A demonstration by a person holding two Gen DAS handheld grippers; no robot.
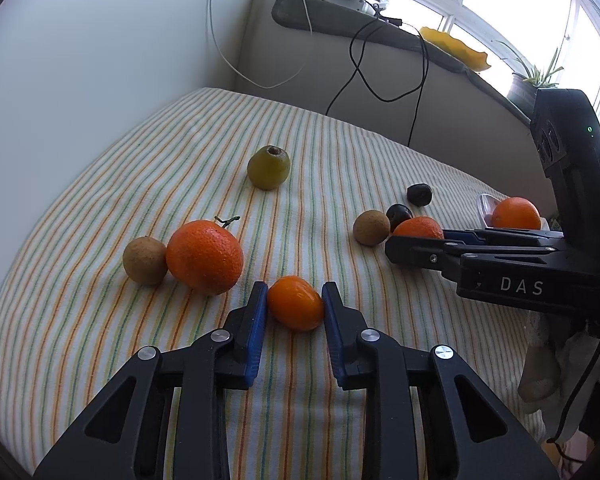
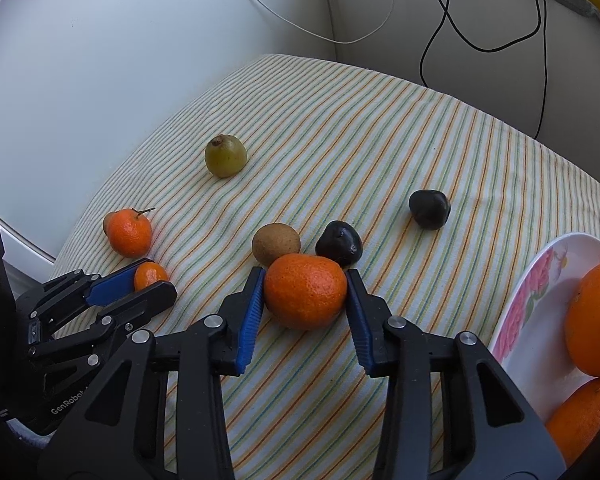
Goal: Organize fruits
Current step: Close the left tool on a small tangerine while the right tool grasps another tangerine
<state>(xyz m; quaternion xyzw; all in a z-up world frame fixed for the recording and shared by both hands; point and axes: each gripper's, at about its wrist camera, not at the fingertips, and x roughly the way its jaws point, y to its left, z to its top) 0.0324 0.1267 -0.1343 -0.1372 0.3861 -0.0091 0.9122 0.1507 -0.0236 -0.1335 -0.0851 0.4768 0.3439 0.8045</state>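
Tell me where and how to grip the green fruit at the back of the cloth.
Grip the green fruit across its round belly, coming down from above with one finger on each side. Its dry stem end points up and tilts slightly, so stay below it. It stands alone on the striped cloth, leaving both sides free.

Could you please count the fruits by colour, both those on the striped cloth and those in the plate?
Orange: 5, namely the small one in the left tool, the one in the right tool, the stemmed one, and two in the plate
Brown: 2
Green: 1
Dark: 2
Total: 10
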